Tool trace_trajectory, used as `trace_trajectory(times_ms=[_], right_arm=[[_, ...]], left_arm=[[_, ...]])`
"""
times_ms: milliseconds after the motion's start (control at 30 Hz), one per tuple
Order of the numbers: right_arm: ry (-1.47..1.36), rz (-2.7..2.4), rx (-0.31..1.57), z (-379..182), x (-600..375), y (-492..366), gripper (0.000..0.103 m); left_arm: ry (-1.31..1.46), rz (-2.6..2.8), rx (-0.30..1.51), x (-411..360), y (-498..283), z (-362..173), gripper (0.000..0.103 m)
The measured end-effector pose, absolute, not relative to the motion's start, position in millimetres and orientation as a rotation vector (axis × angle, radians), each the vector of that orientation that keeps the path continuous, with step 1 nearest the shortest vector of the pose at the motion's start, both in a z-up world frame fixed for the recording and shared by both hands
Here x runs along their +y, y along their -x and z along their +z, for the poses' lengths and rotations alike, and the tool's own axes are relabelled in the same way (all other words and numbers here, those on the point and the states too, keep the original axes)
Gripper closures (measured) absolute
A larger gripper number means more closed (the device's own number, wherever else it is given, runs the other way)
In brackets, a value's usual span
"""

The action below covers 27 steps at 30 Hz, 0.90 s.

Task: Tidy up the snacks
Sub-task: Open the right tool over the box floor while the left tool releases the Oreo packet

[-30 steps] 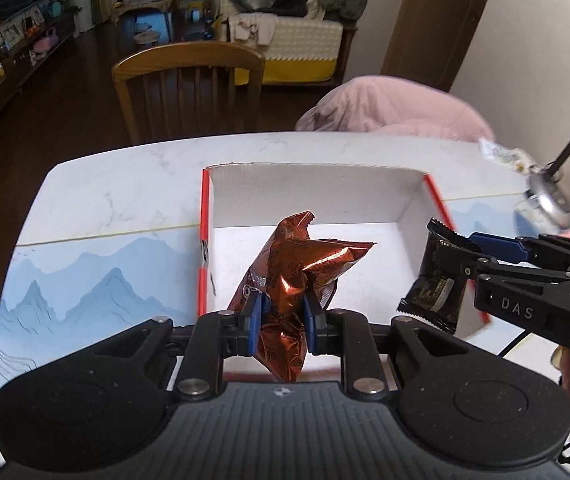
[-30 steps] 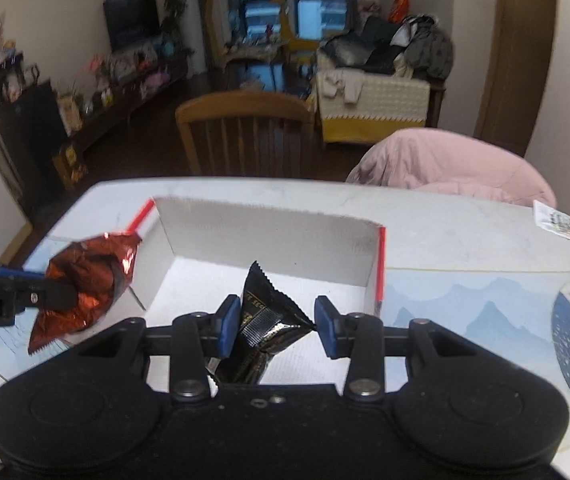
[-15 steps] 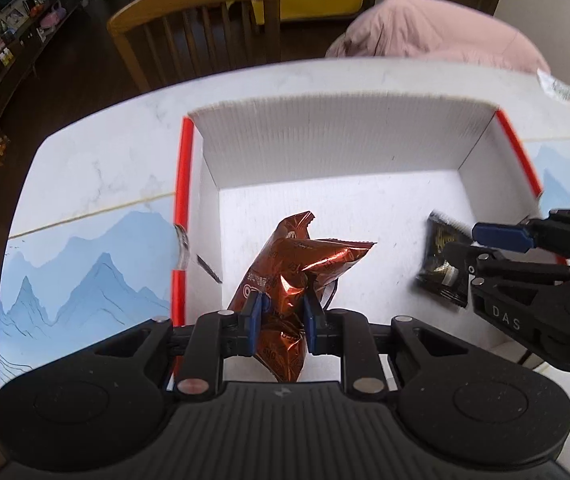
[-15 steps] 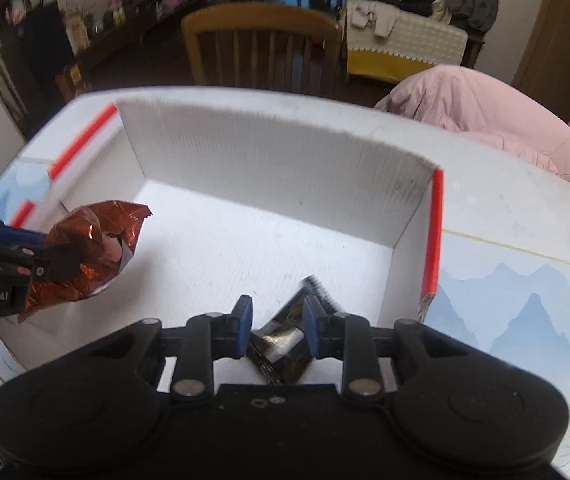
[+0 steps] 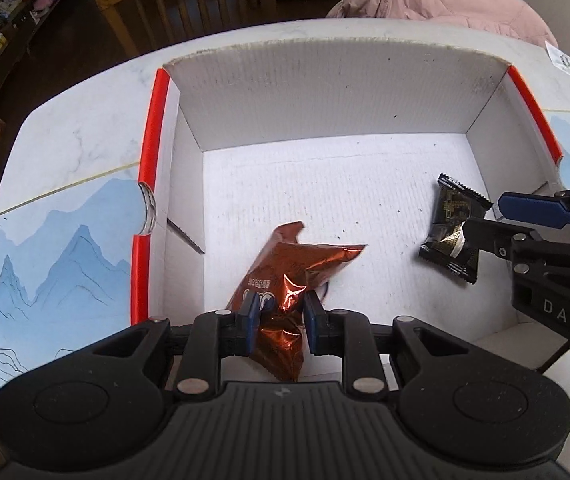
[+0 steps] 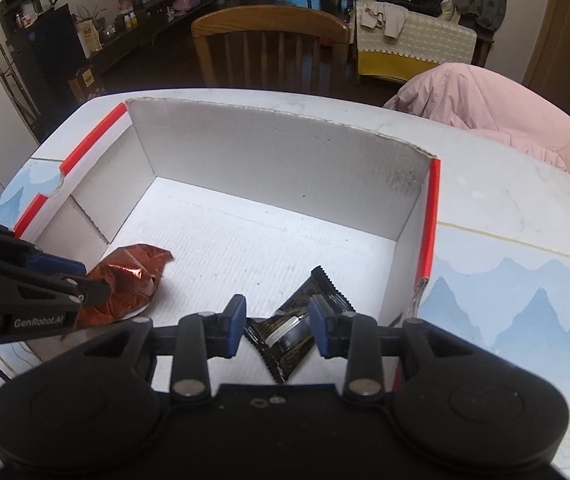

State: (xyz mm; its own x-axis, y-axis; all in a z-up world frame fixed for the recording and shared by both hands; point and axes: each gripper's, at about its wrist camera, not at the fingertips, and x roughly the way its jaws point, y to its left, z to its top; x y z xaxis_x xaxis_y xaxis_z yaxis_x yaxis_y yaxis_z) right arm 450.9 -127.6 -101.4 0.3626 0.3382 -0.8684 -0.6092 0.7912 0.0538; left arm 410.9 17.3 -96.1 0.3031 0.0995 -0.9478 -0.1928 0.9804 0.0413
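Both grippers point steeply into the cardboard box [image 5: 325,92]; our left gripper [image 5: 279,322] pinches the copper snack bag [image 5: 285,276], now lowered to the floor at 6 o'clock; our right gripper [image 6: 277,322], jaws just opening, stands spread around the black packet [image 6: 299,326]

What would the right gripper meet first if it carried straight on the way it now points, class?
Most likely the black snack packet between the pads of the right gripper, and right under it the white floor of the cardboard box. The gripper points steeply down into the box; exact depth is unclear.
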Motion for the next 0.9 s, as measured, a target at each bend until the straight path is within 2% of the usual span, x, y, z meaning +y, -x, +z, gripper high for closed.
trace_trajectory(times_ms=[100,600,900], right_arm=[[0.28,0.616,1.027,-96.4,-131.3,-449.4,0.069],[0.21,0.633,0.935,-32.6,-150.1,-396.5,0.059],[0.182,0.64,0.864,2.6,-156.9,-346.6,0.047]], left_arm=[[0.116,0.18,1.232,18.8,-406.7,-87.8,0.075],[0.182,0.12,1.101,29.3,-347.5,-33.5,0.074],[0.203,0.098,1.004,34.6,-292.7,-1.3,0.072]])
